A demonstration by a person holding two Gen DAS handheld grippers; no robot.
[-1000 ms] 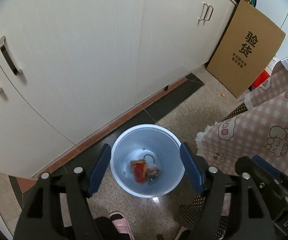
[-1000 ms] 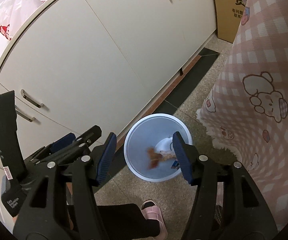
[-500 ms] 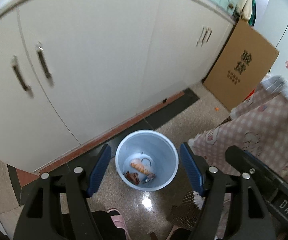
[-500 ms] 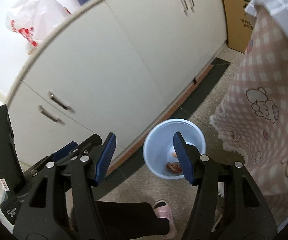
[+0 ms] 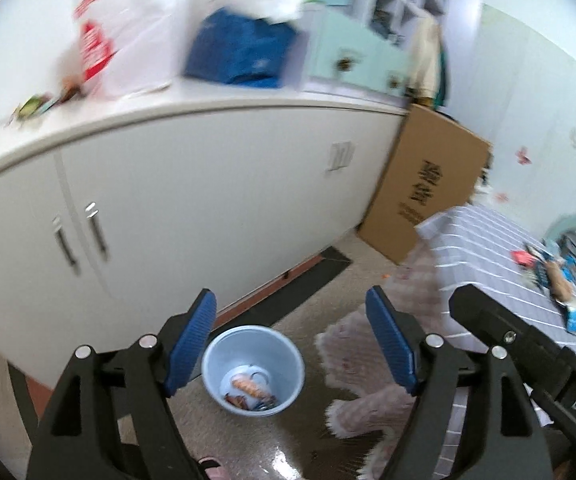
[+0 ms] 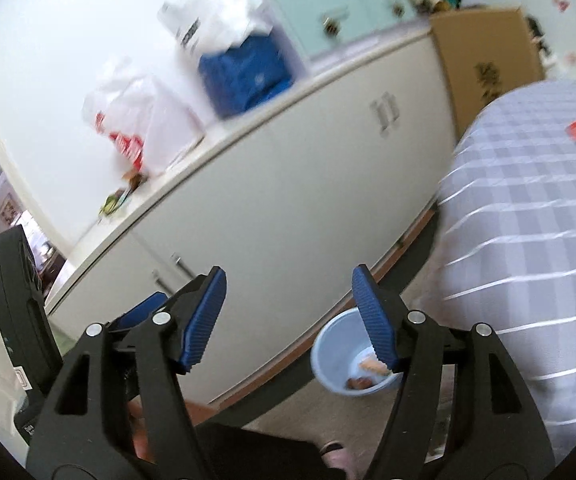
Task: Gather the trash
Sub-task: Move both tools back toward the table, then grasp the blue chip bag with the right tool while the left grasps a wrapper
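Change since a second earlier: both cameras had risen and tilted up from looking straight down into the bin; the cabinet top and the tabletop had come into view, and the bin looked smaller and lower in both views.
Left gripper [image 5: 289, 344]: its blue-padded tongs stood wide apart, holding nothing.
Right gripper [image 6: 288, 316]: its tongs likewise stood wide apart and empty.
Bin [image 5: 288, 350]: a pale blue round pail on the speckled floor, just beside the white cabinet [image 5: 208, 200] and near the hanging edge of the tablecloth [image 5: 487, 240]; a few wrappers lay at its bottom.
Remaining trash [image 5: 549, 270]: a small cluster of wrappers, red, blue and tan, lay on the checked tablecloth, at the right edge of the left view, well apart from both grippers; motion blur hid the detail.
Handling, as a judgement: the wrappers looked light, thin and crinkly, likely slippery film that would flatten under pressure.
Where to grip, as a judgement: a raised fold or crumpled edge, pinched from above without catching the cloth beneath.
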